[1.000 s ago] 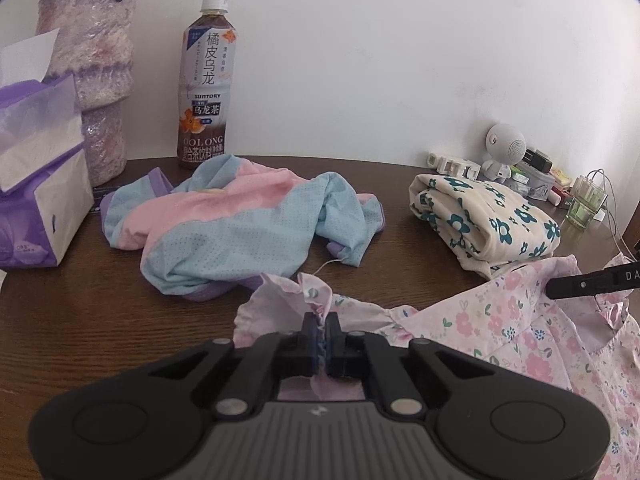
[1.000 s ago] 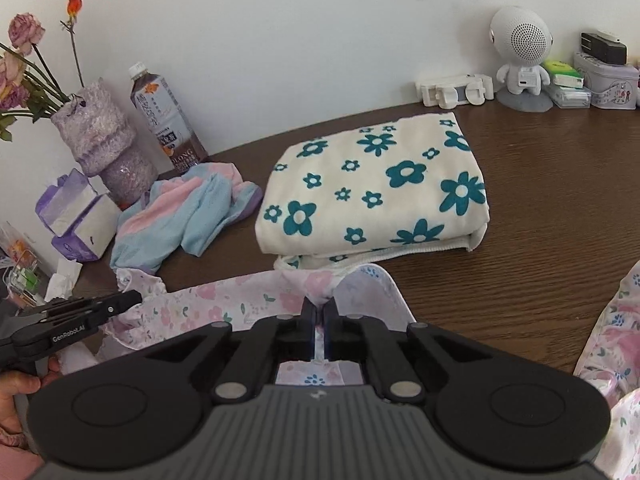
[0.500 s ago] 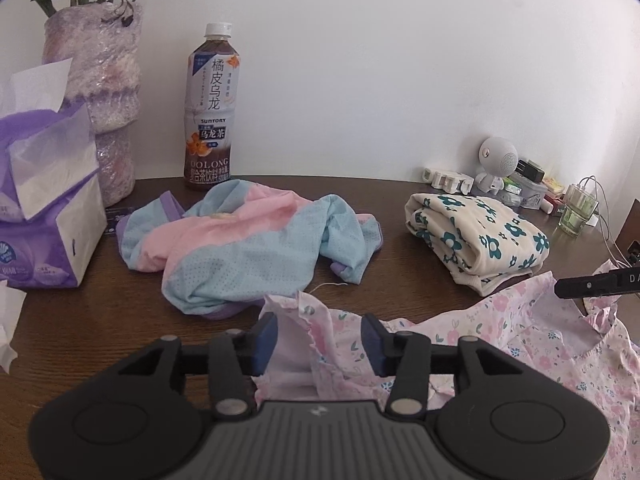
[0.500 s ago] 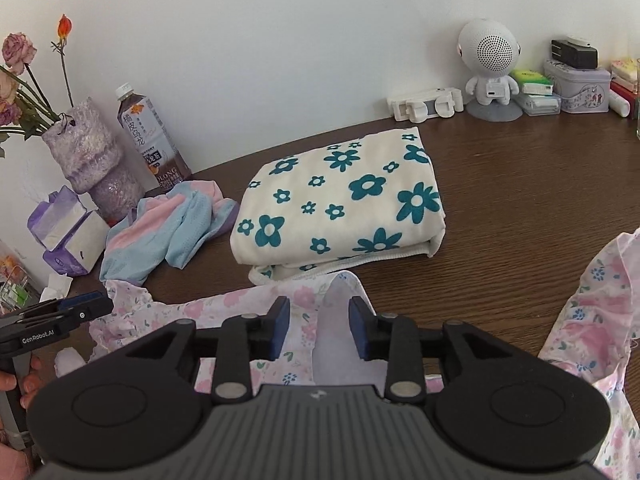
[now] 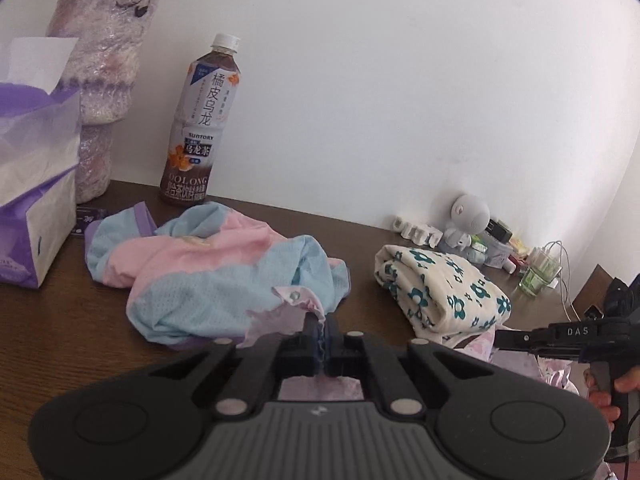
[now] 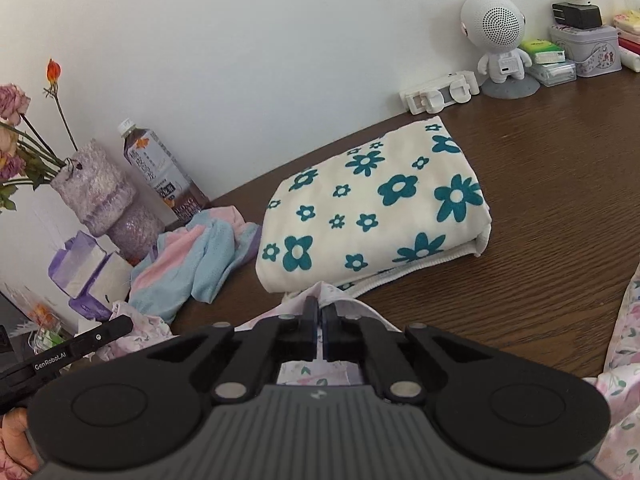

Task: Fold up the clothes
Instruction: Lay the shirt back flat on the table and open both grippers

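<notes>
Brown wooden table (image 6: 560,184), white wall behind. Both grippers, left gripper (image 5: 322,330) and right gripper (image 6: 319,322), pinched tight on pink flowery top (image 6: 304,372) (thin, soft, floppy). Best held by its edges.

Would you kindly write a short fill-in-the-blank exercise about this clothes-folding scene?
1. Both the left gripper and right gripper are shut on the ____ floral garment.
2. The cream garment with teal flowers is already ____.
3. The tea bottle stands ____.

Missing words: pink; folded; upright
</notes>
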Demonstrator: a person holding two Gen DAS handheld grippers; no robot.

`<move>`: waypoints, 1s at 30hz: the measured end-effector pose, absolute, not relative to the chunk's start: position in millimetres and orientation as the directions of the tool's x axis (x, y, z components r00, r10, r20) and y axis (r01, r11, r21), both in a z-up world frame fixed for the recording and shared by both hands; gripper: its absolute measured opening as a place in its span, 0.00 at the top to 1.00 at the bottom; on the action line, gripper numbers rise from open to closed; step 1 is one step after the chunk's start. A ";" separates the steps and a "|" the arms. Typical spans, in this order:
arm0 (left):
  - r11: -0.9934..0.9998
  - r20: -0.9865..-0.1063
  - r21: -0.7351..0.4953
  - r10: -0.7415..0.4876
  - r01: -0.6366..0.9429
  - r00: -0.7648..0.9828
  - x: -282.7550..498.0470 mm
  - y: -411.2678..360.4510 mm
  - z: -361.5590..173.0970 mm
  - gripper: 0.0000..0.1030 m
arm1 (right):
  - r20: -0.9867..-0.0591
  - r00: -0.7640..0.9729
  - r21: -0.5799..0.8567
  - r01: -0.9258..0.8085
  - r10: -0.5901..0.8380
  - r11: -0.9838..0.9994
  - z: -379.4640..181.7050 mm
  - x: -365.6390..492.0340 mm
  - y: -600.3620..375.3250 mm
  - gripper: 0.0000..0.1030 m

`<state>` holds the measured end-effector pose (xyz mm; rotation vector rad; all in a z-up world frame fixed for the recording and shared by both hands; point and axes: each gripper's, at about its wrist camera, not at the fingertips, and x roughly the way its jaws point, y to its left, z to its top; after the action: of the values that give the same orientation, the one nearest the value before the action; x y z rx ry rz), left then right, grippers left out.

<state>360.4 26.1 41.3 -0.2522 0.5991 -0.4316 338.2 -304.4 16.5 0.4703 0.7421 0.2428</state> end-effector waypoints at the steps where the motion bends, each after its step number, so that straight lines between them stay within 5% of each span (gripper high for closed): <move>1: 0.885 -0.502 -0.350 -0.453 0.306 0.737 365.3 24.6 37.9 0.98 | -0.593 0.718 0.485 -0.042 0.363 0.874 16.6 338.7 -304.9 0.98; 7: 0.911 -0.602 -0.315 -0.408 0.265 0.686 379.0 21.0 15.0 0.89 | -0.674 0.677 0.411 0.012 0.295 0.912 -0.3 350.2 -299.1 0.96; 9: 0.911 -0.600 -0.317 -0.409 0.265 0.688 374.3 25.2 18.9 0.74 | -0.685 0.666 0.409 0.015 0.296 0.912 -2.7 350.0 -298.3 0.91; 11: 0.912 -0.595 -0.312 -0.406 0.266 0.694 368.5 29.6 24.0 0.56 | -0.683 0.665 0.410 0.006 0.303 0.912 0.3 344.5 -298.5 0.69; 13: 0.922 -0.584 -0.265 -0.387 0.283 0.713 357.4 32.8 35.2 0.53 | -0.673 0.679 0.363 -0.039 0.291 0.931 10.2 329.1 -297.3 0.57; 22: 0.842 -0.593 -0.070 -0.467 0.536 0.656 300.4 2.5 47.4 0.54 | -0.705 0.674 0.102 -0.213 0.221 0.972 26.8 257.1 -293.1 0.57; 26: 0.805 -0.642 0.003 -0.453 0.593 0.619 289.6 -17.0 31.2 0.55 | -0.725 0.659 0.099 -0.189 0.201 0.977 18.3 234.1 -306.3 0.57; 30: 0.798 -0.672 -0.001 -0.447 0.603 0.591 288.7 -18.6 18.0 0.67 | -0.728 0.662 0.112 -0.141 0.177 0.984 10.8 211.7 -324.3 0.57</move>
<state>288.7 -18.6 18.0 0.2376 0.7106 -0.6175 211.7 -324.3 10.8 0.0468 0.8281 0.1800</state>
